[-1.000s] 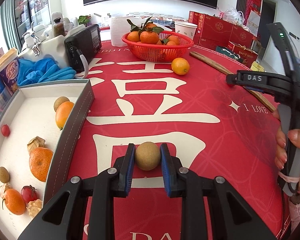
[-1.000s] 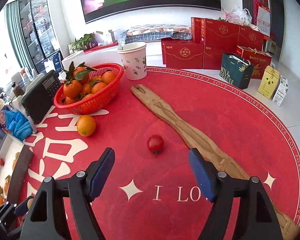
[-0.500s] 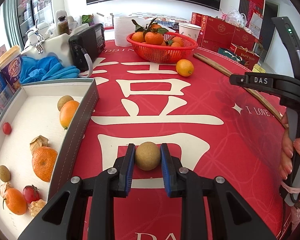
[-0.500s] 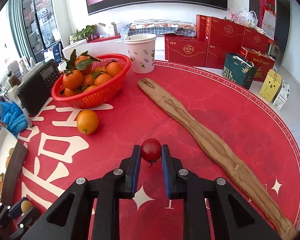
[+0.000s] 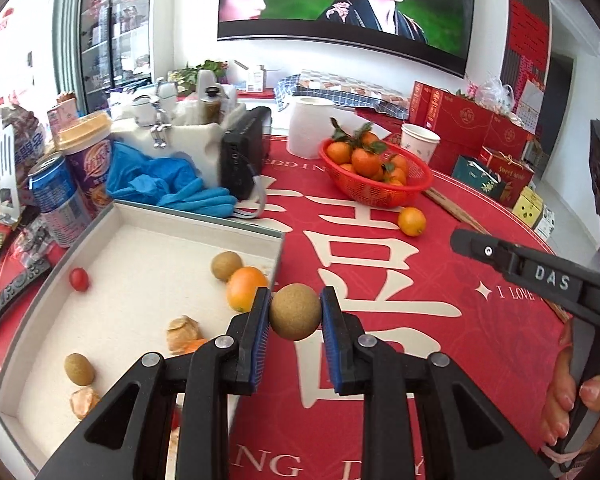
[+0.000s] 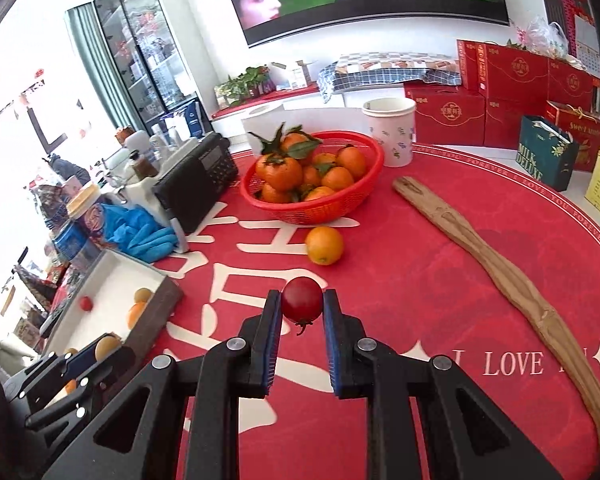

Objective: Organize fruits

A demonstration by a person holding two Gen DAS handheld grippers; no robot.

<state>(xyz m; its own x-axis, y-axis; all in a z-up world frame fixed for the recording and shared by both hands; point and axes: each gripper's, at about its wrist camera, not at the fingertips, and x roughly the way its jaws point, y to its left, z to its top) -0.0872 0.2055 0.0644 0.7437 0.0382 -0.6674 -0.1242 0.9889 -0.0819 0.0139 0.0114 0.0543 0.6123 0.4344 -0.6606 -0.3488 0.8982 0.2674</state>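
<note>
The left gripper (image 5: 295, 316) is clamped on a round tan-brown fruit (image 5: 295, 311). The right gripper (image 6: 302, 309) pinches a small red cherry tomato (image 6: 302, 304); both point downward.

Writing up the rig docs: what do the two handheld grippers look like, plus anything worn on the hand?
Both grippers, left and right, are matte black plastic with triangular cut-outs, silver pivot screws and flat blue ribbed pads. In the left wrist view the right one's side reads "DAS" in white. The hand gripping it has a pink band at the wrist.
</note>
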